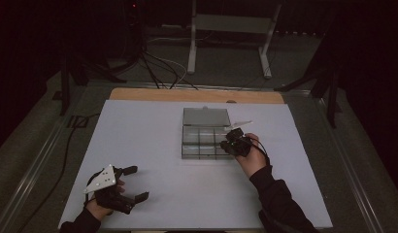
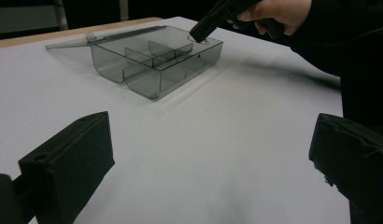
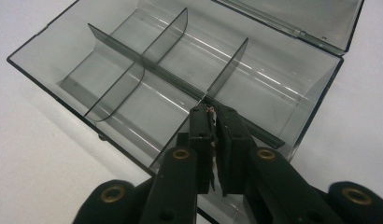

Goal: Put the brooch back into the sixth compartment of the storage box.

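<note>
A clear smoky plastic box (image 1: 199, 151) with dividers lies open at mid-table, its lid (image 1: 207, 116) folded flat behind it. My right gripper (image 1: 232, 138) hangs over the box's right end, jaws shut and tips down. In the right gripper view the tips (image 3: 211, 111) sit just above the long divider (image 3: 133, 52), where a cross divider meets it. A thin reddish fleck shows in the seam between the pads; I cannot tell whether anything is held. My left gripper (image 1: 137, 183) rests at the table's near left, wide open and empty, and faces the box (image 2: 133, 77).
The compartments of the box hold nothing that I can see. White sheet (image 1: 148, 145) covers the table, with a wooden edge (image 1: 187, 94) at the back. Cables and a metal stand (image 1: 226, 29) are on the floor beyond.
</note>
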Available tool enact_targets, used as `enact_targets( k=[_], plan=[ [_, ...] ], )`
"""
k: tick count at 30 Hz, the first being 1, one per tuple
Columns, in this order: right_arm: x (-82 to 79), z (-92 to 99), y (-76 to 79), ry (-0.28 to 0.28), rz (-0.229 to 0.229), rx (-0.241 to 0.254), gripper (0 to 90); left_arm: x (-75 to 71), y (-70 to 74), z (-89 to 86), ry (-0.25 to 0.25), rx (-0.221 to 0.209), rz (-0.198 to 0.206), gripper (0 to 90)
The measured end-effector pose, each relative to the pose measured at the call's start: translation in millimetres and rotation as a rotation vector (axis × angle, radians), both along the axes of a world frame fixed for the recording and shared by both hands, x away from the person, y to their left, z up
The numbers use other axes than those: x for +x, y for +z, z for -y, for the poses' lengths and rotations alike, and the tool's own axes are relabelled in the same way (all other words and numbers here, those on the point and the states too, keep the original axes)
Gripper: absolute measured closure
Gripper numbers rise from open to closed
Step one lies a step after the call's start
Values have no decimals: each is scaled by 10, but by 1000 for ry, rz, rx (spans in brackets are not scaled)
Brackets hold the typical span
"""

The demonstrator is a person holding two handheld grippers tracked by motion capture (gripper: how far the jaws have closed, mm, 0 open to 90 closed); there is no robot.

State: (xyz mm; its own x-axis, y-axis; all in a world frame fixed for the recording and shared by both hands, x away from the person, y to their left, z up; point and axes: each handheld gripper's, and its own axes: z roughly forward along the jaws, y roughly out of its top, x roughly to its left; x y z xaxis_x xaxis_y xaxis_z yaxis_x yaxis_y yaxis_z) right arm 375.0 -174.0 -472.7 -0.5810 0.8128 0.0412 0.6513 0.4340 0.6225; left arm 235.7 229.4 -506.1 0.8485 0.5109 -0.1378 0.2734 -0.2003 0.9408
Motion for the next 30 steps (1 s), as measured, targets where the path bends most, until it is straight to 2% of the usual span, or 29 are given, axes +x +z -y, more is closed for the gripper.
enact_targets(
  k=[10,19,21,23,24,27,28,30],
  plan=[
    [35,-1,-51,0,-15,-4,849,0,-1,1,0,1,0,15],
    [53,4,-31,-5,-13,-7,820,2,-2,0,0,0,-1,15],
    [57,12,-24,-5,-7,2,745,1,-1,-1,0,0,-1,15],
    [55,16,-16,-8,-5,10,722,1,-1,-1,0,0,-1,15],
    [48,34,14,-4,16,45,585,1,-1,-1,0,0,-1,15],
    [40,49,50,19,41,68,457,2,-1,0,0,0,-1,15],
    [38,55,65,29,45,81,370,1,-1,0,0,0,-1,15],
    [37,57,76,31,52,77,276,1,-1,0,0,1,-2,15]
  ],
)
